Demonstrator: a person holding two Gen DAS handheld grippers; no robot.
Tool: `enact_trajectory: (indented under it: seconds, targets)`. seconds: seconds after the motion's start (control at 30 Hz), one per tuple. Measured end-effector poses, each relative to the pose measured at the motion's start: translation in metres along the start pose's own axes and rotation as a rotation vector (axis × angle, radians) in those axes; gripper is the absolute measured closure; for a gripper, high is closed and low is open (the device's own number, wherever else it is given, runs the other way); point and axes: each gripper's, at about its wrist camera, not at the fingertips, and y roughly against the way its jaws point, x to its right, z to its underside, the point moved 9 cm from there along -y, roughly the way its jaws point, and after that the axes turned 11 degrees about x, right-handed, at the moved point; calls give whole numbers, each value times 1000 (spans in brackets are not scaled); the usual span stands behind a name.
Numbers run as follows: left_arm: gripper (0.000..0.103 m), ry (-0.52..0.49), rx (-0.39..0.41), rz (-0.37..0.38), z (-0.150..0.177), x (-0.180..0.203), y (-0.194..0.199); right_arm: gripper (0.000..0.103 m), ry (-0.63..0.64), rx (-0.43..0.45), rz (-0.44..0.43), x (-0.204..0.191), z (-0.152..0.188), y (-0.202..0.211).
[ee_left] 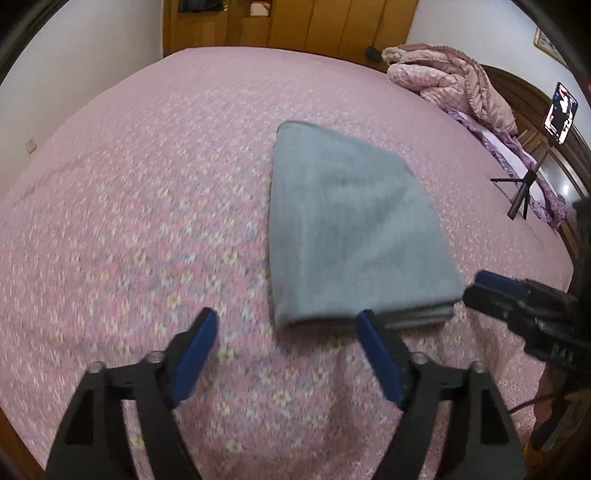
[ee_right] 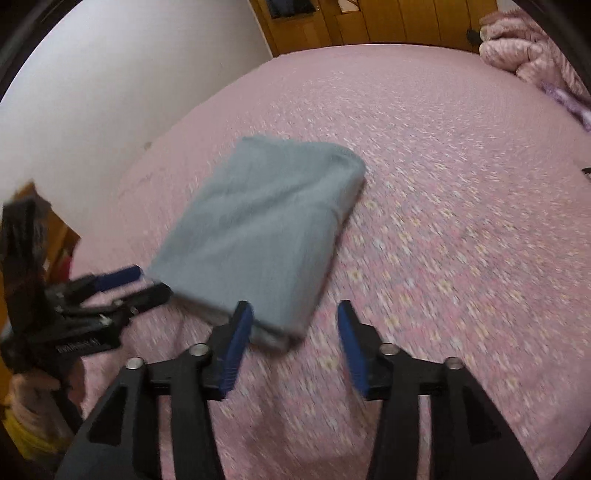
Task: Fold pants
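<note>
The grey-blue pants (ee_left: 351, 221) lie folded into a compact rectangle on the pink flowered bed sheet (ee_left: 129, 184). My left gripper (ee_left: 287, 315) is open just short of the fold's near edge, and its right finger (ee_left: 373, 339) overlaps the near corner in the picture. From the right, my right gripper (ee_left: 476, 288) reaches toward the same near edge. In the right wrist view the pants (ee_right: 266, 221) sit ahead and to the left. My right gripper (ee_right: 294, 306) stands open, with the near corner of the fold by its left finger and no pad pressing on it. My left gripper (ee_right: 146, 282) shows at the left.
A bundled pink quilt (ee_left: 450, 81) lies at the far right of the bed. A phone on a tripod (ee_left: 559, 112) stands on the right side by the dark headboard. A wooden wardrobe (ee_left: 295, 22) lines the far wall, and a white wall runs along the left.
</note>
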Motion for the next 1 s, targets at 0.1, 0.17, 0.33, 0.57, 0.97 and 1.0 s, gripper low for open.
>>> enact_trajectory:
  seconds: [0.1,0.17,0.33,0.57,0.97,1.0]
  targets:
    - [3,30,-2,-21,14,-6,1,44,8,-21,28,4,22,4]
    - [3,36,-29,-38,26,-9,-1,42,-3,-36,44,6,34,4]
    - [0,33,-32,-64,36,-10,-4,22,3,-7,116,15,45,10]
    - [0,19,-39,-106,35,-3,-16,15,7,-16,167,22,52,0]
    - [0,0,-48,-140,24,15,-41,0,78,-19,221,6,52,-35]
    - [0,1,-47,-141,25,15,-41,0,79,-18,221,5,52,-36]
